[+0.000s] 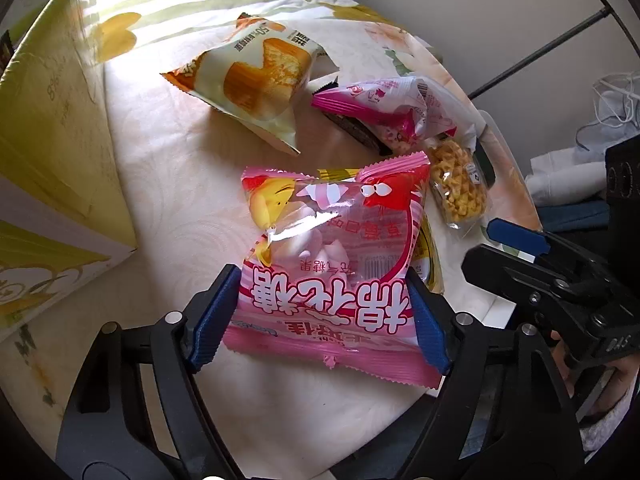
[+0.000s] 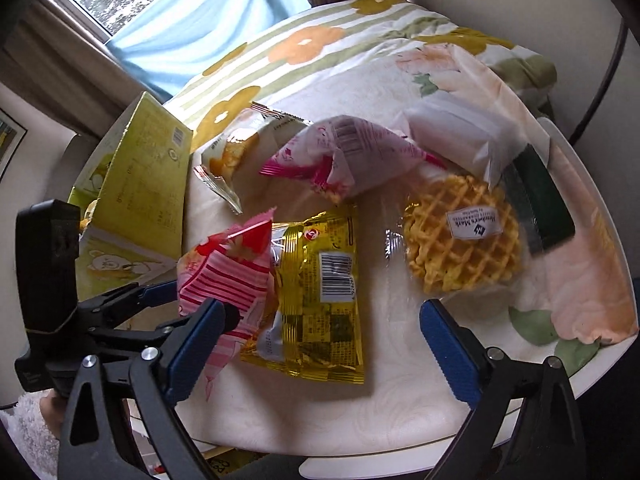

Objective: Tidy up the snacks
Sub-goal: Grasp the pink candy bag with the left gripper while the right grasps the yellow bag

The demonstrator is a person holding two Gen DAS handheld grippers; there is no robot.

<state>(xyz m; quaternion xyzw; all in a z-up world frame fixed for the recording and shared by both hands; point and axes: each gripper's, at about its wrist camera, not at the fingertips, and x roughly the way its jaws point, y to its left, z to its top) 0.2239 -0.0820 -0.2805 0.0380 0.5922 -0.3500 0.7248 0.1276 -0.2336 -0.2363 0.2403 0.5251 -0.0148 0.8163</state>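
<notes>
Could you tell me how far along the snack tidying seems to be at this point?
Early, it seems. No snack visibly sits in the yellow-green box yet. In hand: the left gripper grips the pink marshmallow bag. The right gripper is open above the gold packet. Still loose: the waffle, bread packet, pink-and-white packet and white packet.

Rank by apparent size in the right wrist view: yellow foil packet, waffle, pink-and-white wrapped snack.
1. yellow foil packet, looks largest, though it lies nearest the camera.
2-3. waffle and pink-and-white wrapped snack look alike; no ranking.
</notes>
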